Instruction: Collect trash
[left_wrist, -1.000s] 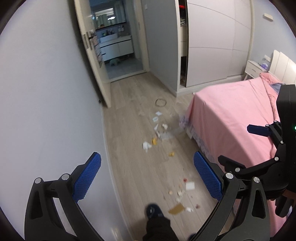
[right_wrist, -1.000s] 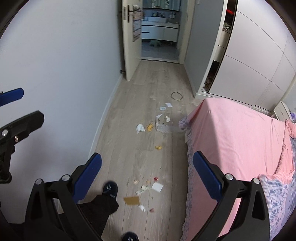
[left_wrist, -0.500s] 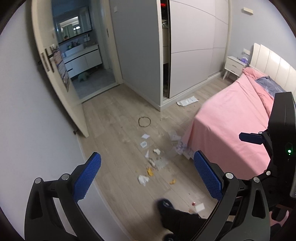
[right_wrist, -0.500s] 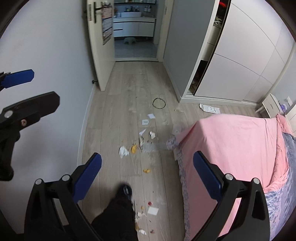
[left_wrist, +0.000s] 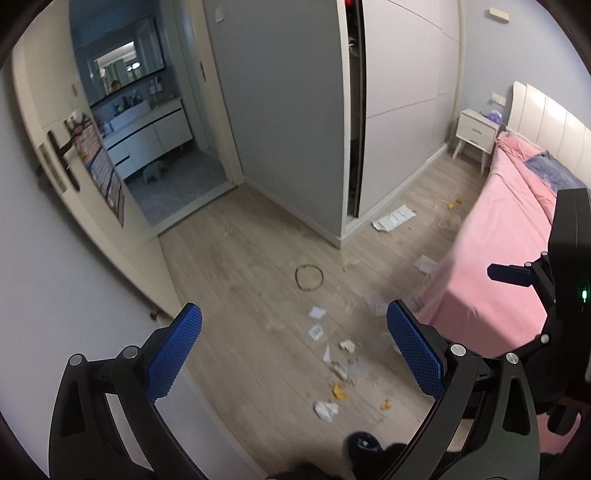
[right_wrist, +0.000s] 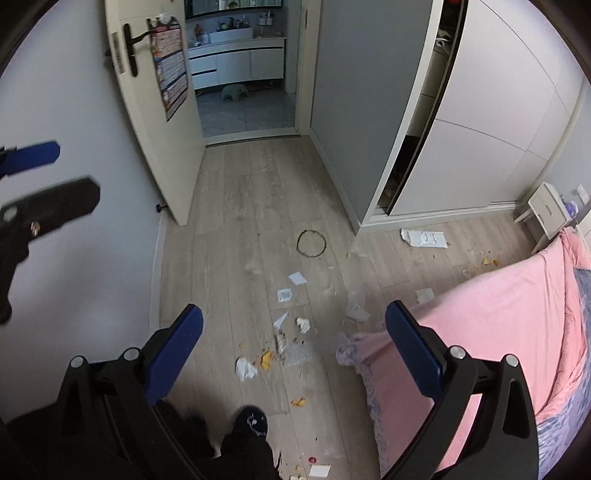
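Trash lies scattered on the wooden floor: a crumpled white tissue (left_wrist: 325, 410) (right_wrist: 245, 368), orange peel bits (left_wrist: 339, 391) (right_wrist: 266, 360), small paper squares (left_wrist: 317, 312) (right_wrist: 297, 277), a dark ring (left_wrist: 309, 278) (right_wrist: 311, 242) and a larger white wrapper (left_wrist: 393, 217) (right_wrist: 424, 238) by the wardrobe. My left gripper (left_wrist: 293, 350) is open and empty, held high above the floor. My right gripper (right_wrist: 293, 350) is open and empty, also high; it shows at the right of the left wrist view (left_wrist: 517, 275).
A pink bed (left_wrist: 498, 266) (right_wrist: 498, 314) fills the right side. A white wardrobe (right_wrist: 480, 129) stands behind, its sliding door ajar. An open door (right_wrist: 159, 110) on the left leads to a bathroom. A nightstand (left_wrist: 476, 131) is at the far right. My foot (right_wrist: 252, 421) is below.
Both cameras have moved forward and tilted up along the hallway. The trash near the bed corner has come closer and the wardrobe-side floor has come into view. Both grippers stayed open.
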